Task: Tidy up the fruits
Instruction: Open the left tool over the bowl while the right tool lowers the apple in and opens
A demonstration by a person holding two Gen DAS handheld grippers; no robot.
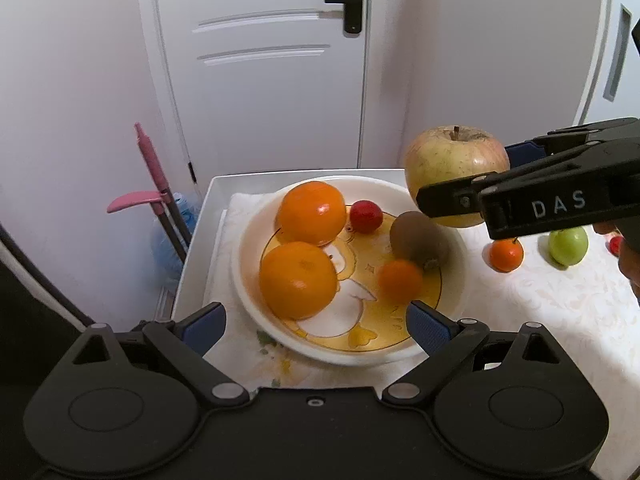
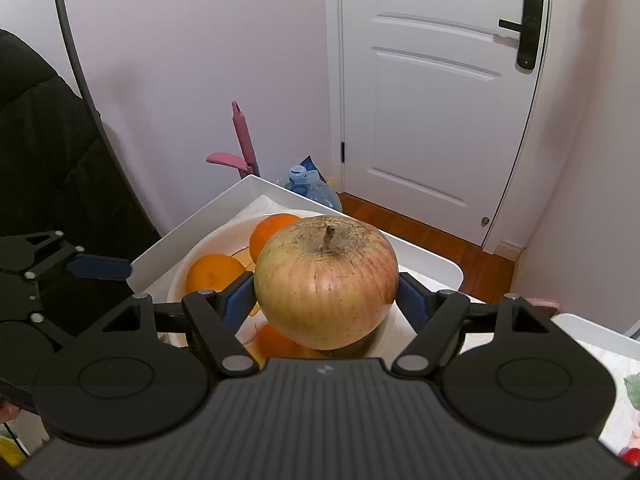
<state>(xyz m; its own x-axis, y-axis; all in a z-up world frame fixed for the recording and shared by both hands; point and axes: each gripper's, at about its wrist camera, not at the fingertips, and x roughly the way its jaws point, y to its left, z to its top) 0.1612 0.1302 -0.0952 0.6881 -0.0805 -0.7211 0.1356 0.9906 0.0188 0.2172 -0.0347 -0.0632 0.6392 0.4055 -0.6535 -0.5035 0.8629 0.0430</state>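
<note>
left gripper (image 1: pixel 316 320) spread wide, nothing held, bottom centre; plate (image 1: pixel 456 280) mid-frame already loaded: oranges, kiwi, small fruits; apple (image 2: pixel 326 280) clamped by right gripper (image 2: pixel 326 300) above plate rim; small orange (image 1: pixel 506 255), green fruit (image 1: pixel 568 246) right edge, yet to be moved, so roughly two-thirds done
</note>
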